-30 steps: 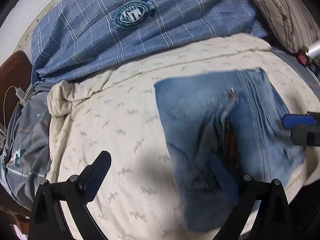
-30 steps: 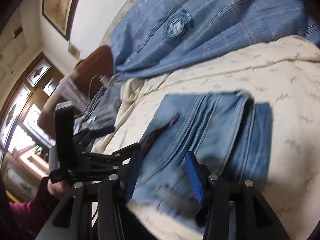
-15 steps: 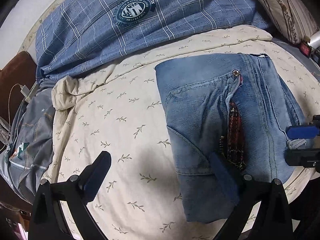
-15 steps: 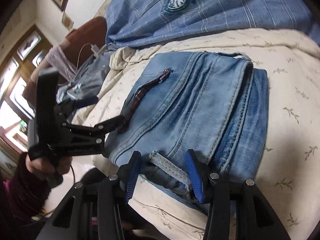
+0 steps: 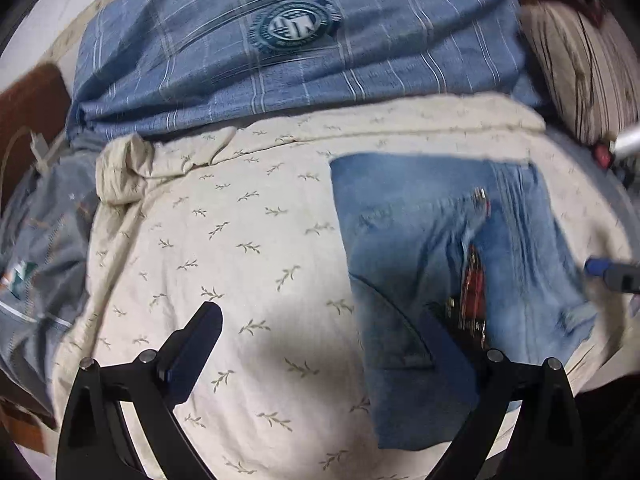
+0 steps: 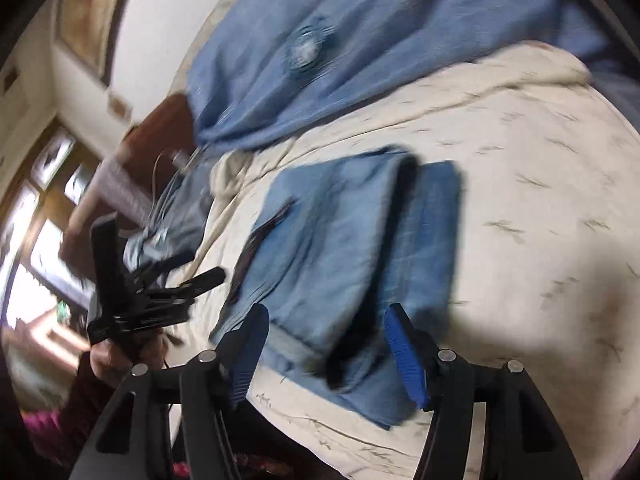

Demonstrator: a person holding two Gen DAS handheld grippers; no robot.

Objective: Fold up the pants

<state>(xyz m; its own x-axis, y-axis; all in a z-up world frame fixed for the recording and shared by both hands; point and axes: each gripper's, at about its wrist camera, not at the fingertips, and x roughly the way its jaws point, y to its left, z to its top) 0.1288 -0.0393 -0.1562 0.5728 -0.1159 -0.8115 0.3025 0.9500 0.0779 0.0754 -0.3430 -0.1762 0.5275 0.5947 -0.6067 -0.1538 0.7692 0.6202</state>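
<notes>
Left wrist view: the folded pants, blue denim, lie flat on the cream leaf-print bedspread, on the side nearer the striped pillow and below the blue plaid blanket. The left gripper has its fingers spread wide with nothing between them; one finger overlaps the near edge of the pants. The right gripper's tip shows just beyond the far edge of the pants.

Right wrist view: the right gripper is opening, its blue fingers apart at the near end of the pants, clear of the cloth. The left gripper, in a person's hand, stands beside the pants.
</notes>
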